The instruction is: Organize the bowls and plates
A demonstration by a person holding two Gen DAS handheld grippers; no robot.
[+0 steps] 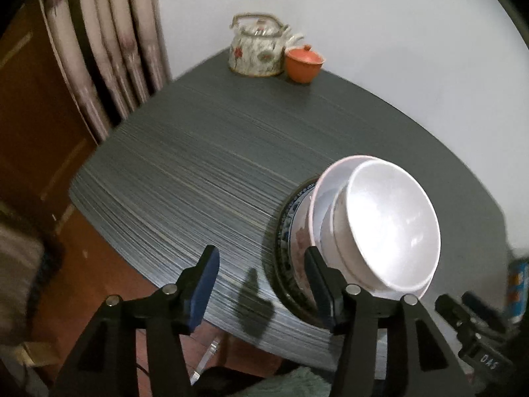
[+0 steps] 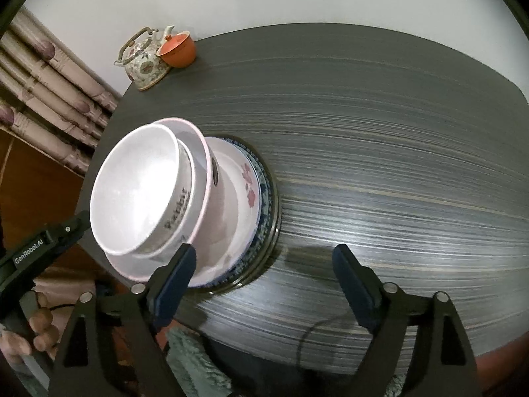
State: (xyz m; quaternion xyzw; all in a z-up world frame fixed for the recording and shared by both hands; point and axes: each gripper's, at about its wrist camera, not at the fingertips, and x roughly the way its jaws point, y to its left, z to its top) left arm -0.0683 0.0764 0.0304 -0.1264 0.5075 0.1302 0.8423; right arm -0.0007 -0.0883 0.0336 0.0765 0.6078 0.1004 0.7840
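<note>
The bowls (image 2: 139,195) sit nested on the stacked plates (image 2: 238,205) at the near edge of the bench (image 2: 380,165), left of centre in the right wrist view. Both the left gripper (image 1: 261,284) and the right gripper (image 2: 264,281) stand with jaws wide and empty, beside the stack. A teapot (image 1: 256,49) and an orange cup (image 1: 302,64) stand in the bench's far corner.

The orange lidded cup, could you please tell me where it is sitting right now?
The orange lidded cup stands at the table's far edge near the wall, right beside the floral teapot, far from the stacked bowls.

A white bowl (image 2: 139,192) sits upright inside a pink-rimmed bowl (image 2: 198,178), stacked on a floral plate (image 2: 244,182) and blue-patterned plate (image 2: 264,198), left of centre in the right wrist view.
</note>
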